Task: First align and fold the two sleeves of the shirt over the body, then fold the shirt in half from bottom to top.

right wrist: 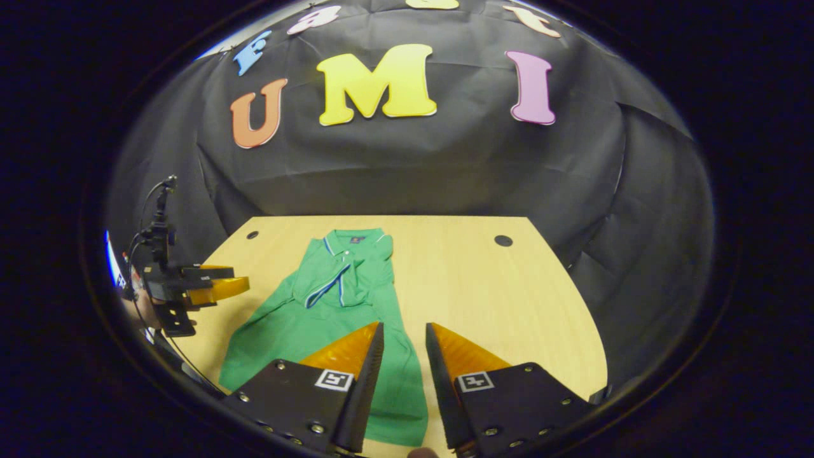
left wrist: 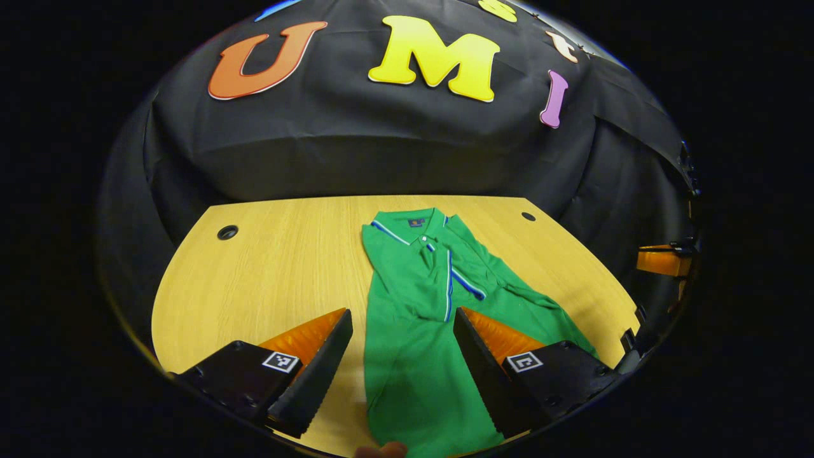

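A green polo shirt (left wrist: pixel 413 343) lies flat on the wooden table (left wrist: pixel 273 267), collar at the far side and hem toward me. Both sleeves are folded across the chest, their blue-and-white cuffs (left wrist: pixel 455 283) meeting near the middle. My left gripper (left wrist: pixel 400 316) is open wide over the shirt's lower half, with nothing between its fingers. In the right gripper view the shirt (right wrist: pixel 331 305) lies left of centre. My right gripper (right wrist: pixel 404 327) is open by a narrower gap over the shirt's right edge and holds nothing.
The table has cable holes near its far corners (left wrist: pixel 227 232) (left wrist: pixel 528 216) (right wrist: pixel 503 240). Black cloth walls close in behind and beside it. The right gripper (left wrist: pixel 661 261) shows off the table's right edge, and the left gripper (right wrist: pixel 203 286) off its left edge.
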